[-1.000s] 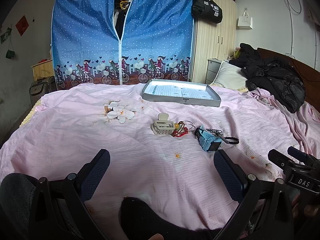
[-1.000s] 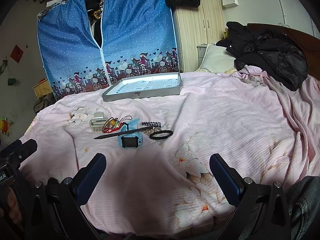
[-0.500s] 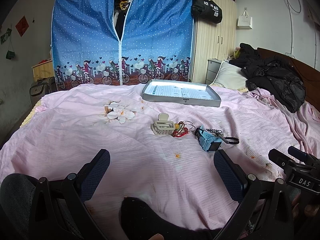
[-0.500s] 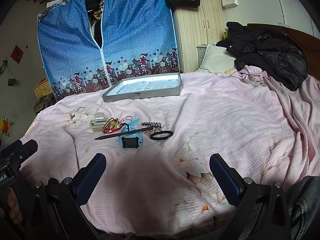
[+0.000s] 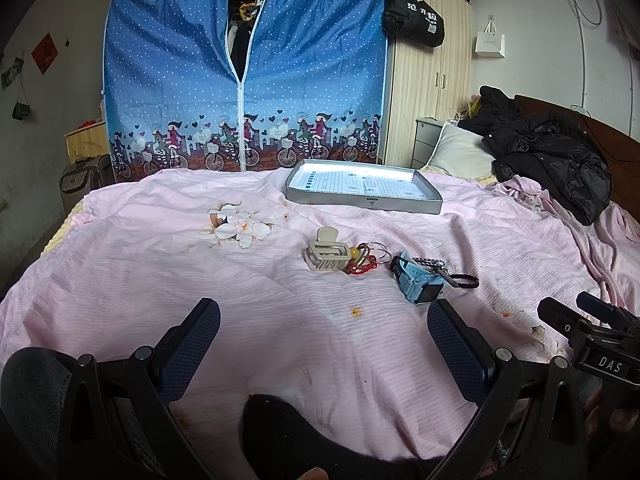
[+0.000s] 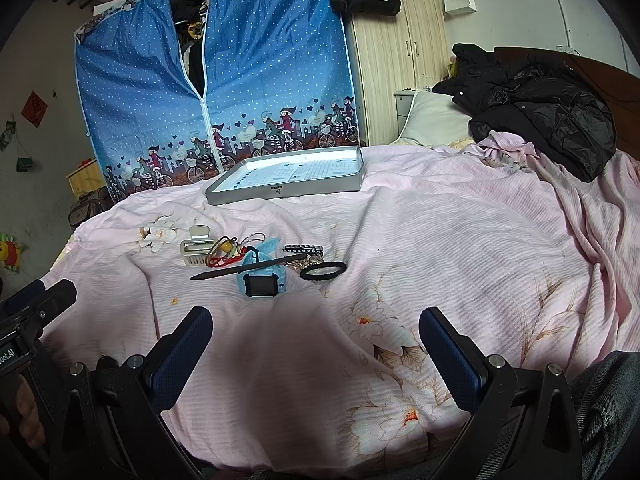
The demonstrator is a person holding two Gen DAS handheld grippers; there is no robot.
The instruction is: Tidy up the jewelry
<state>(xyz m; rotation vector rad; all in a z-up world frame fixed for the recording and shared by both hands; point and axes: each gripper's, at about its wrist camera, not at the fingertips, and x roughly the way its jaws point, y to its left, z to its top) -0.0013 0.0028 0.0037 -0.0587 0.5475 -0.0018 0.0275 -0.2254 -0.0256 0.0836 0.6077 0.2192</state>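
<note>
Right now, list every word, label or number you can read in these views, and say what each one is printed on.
"DAS": white letters on the right hand-held gripper body, in the left wrist view.
"oot.AI": cut-off label on the left hand-held gripper body, in the right wrist view.
Black duffel bag: white characters, too blurred to read.
Silver tray: small front logo and grid print, too small to read.
Red wall sign: unreadable.

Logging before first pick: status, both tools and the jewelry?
Left tool and right tool open, empty, short of the pile. Blue watch, hair clip, black hair tie loose on bedspread; tray beyond. Path clear.
</note>
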